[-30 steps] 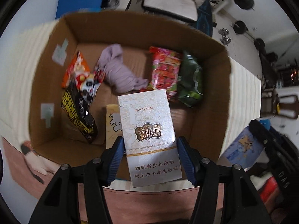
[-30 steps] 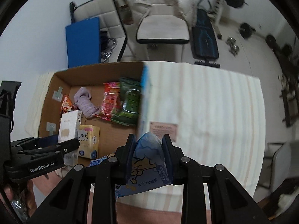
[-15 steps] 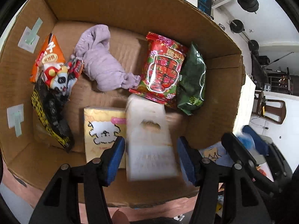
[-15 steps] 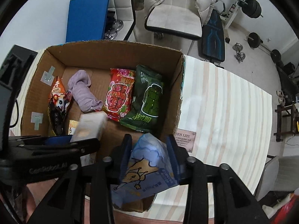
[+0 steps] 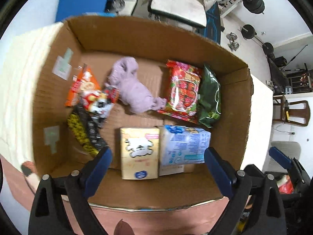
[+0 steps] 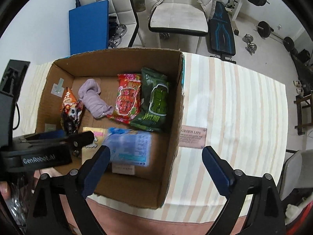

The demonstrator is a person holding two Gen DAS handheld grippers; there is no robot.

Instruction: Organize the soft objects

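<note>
An open cardboard box (image 5: 137, 37) (image 6: 174, 121) holds a lilac cloth (image 5: 133, 90) (image 6: 93, 99), a red snack bag (image 5: 183, 94) (image 6: 128, 101), a green snack bag (image 5: 211, 99) (image 6: 156, 103), orange and black-yellow packets (image 5: 86, 101) (image 6: 70, 109), a yellow tissue pack (image 5: 139, 152) (image 6: 92, 137) and a blue tissue pack (image 5: 185, 145) (image 6: 129, 146) lying on a white carton. My left gripper (image 5: 157, 170) is open and empty above the box's near side. My right gripper (image 6: 156, 168) is open and empty above the box's near right corner.
The box stands on a striped tablecloth (image 6: 234, 107) with a "GREEN LIFE" label (image 6: 192, 137). Beyond the table are a white chair (image 6: 176, 17), a blue board (image 6: 88, 25), a weight bench (image 6: 221, 29) and dumbbells (image 6: 250, 45).
My left gripper opened and dropped the white carton into the box. My right gripper opened and dropped the blue tissue pack onto it. Both grippers now stand empty.
</note>
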